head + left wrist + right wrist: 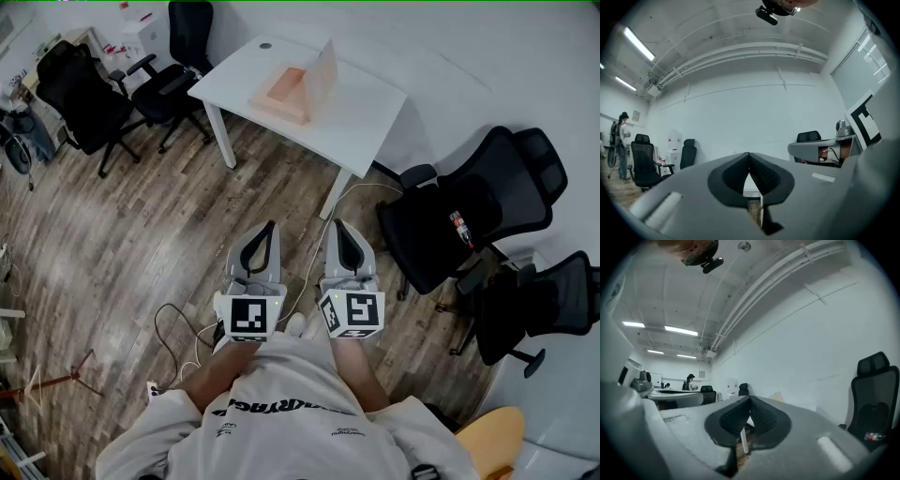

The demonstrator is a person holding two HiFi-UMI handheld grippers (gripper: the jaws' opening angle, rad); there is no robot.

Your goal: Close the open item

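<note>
- Task item: the box [286,92] sits on the white table [366,112], well ahead of the person. Its lid [321,73] stands roughly upright along the right-hand edge – open, not yet attended to.
- Left gripper [265,230]: held low in front of the body, pointing toward the table. Its own view shows the jaw tips meeting with nothing between them.
- Right gripper [339,228]: just beside the left and level with it. Its jaws are likewise together and empty.
- Status: judged to be the approach. Both grippers are well apart from the box and nothing is touched.
- Recommended method: walk in to the near side of the table and square up to the box. No clamping appears necessary – shut jaws serve as a pusher. Bring the right gripper behind the top edge of the lid and tip it leftward over the box, then press down flat. The left gripper should rest on the box wall, opposite the hinge side.
- Hazards: the box looks light and may slide on the smooth tabletop if pushed unbraced. A cable [178,328] lies on the floor [141,234] by the feet, and a chair [469,211] stands near the table's right end.
</note>
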